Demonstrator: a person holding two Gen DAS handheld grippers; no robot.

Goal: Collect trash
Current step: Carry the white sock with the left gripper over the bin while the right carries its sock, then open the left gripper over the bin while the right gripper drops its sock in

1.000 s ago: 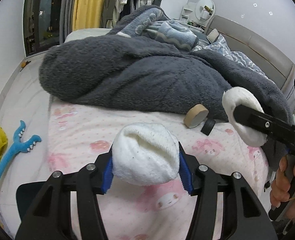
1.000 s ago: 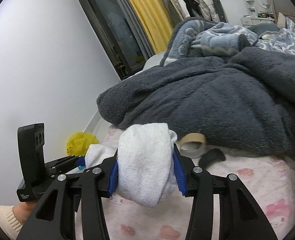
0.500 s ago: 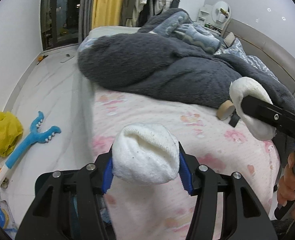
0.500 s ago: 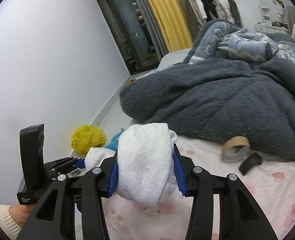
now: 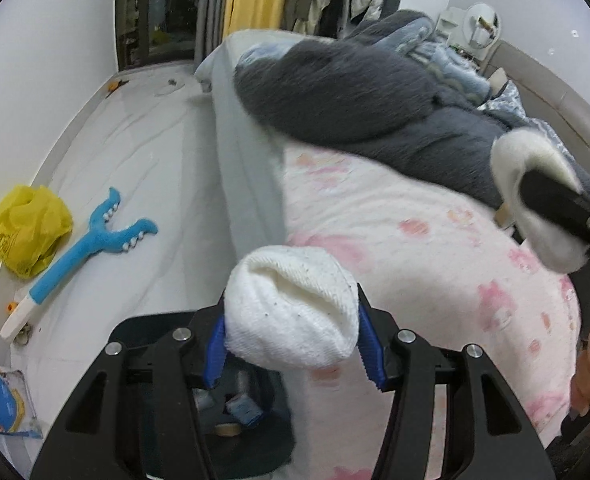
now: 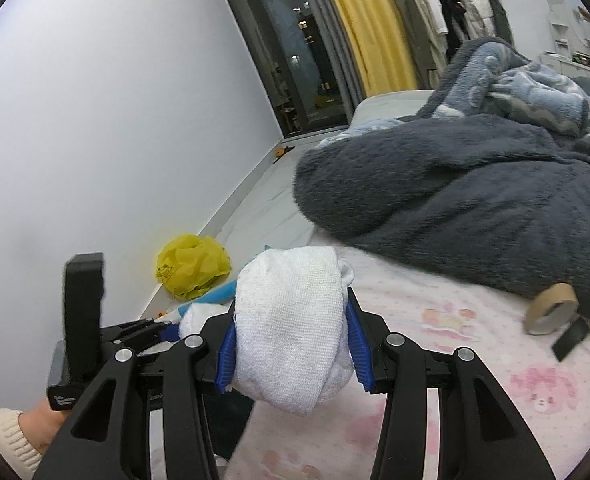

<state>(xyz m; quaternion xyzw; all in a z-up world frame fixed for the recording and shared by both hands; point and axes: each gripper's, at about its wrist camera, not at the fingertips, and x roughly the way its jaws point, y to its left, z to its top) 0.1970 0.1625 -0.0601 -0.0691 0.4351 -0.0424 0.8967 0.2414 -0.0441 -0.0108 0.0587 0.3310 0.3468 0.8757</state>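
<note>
We hold one white wad of cloth [image 5: 291, 312] in the left hand-held gripper [image 5: 291, 344], its blue pads closed in against both sides of the bundle. The right hand-held gripper [image 6: 291, 344] is closed the same way on a second white wad [image 6: 295, 320], whose long axis runs along the fingers and hangs a little past them.

What the next move turns on, as we judge it, is the dark bin [image 5: 215, 400]. It sits directly below the left hand-held gripper, just beside the edge of the bed [image 5: 415, 260], with a few scraps already inside. The left wad is almost over its opening, so the left hand is clearly the nearer one. The right wad is off to the right, above the pink sheet, and would have to travel leftward across the bed edge to reach the bin.

Only the left wrist view shows the bin's opening and contents. In it the right hand-held gripper appears side-on at the far right. The right wrist view shows a cardboard tape roll [image 6: 551, 308] and a black strip [image 6: 571, 338] ahead and to its right, against the grey blanket [image 6: 475, 192]. Both views show a crumpled yellow bag [image 5: 29, 232] and a blue toy [image 5: 91, 252] on the floor to the left.
</note>
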